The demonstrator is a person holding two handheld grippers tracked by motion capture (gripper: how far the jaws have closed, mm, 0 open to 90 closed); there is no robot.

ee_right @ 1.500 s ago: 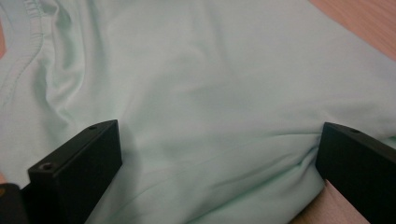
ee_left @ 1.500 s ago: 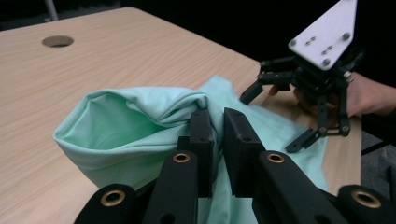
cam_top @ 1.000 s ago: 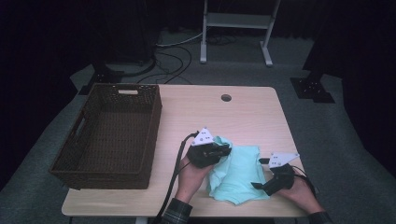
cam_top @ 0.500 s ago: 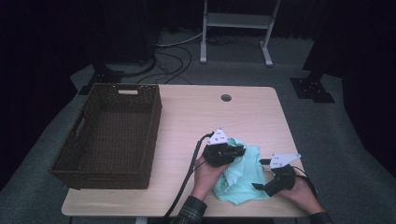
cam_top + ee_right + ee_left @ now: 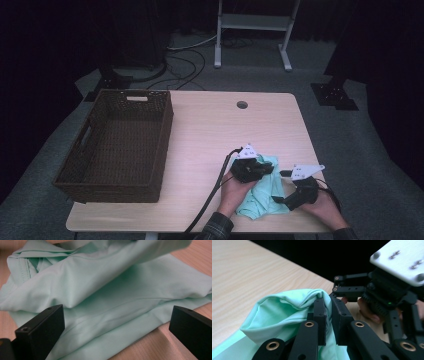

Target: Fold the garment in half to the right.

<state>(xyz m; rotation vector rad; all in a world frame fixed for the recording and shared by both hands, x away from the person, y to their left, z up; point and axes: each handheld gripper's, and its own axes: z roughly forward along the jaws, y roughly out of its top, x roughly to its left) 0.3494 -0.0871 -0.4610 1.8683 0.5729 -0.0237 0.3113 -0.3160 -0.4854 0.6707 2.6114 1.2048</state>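
Two grippers work at the table's [image 5: 210, 130] near edge, where a mint-green cloth [image 5: 265, 192] lies crumpled between them. Pressed together, the left gripper [image 5: 260, 169] pinches a raised fold of it; the right gripper [image 5: 280, 200], jaws spread wide, rests at the cloth's edge without gripping. Its own view shows a stitched seam. Farther left stands a dark wicker basket [image 5: 165, 125], well apart; beyond, a round hole [image 5: 242, 105] in the tabletop.

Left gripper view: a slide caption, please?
Left gripper pinching a fold of mint-green cloth above the wooden table.
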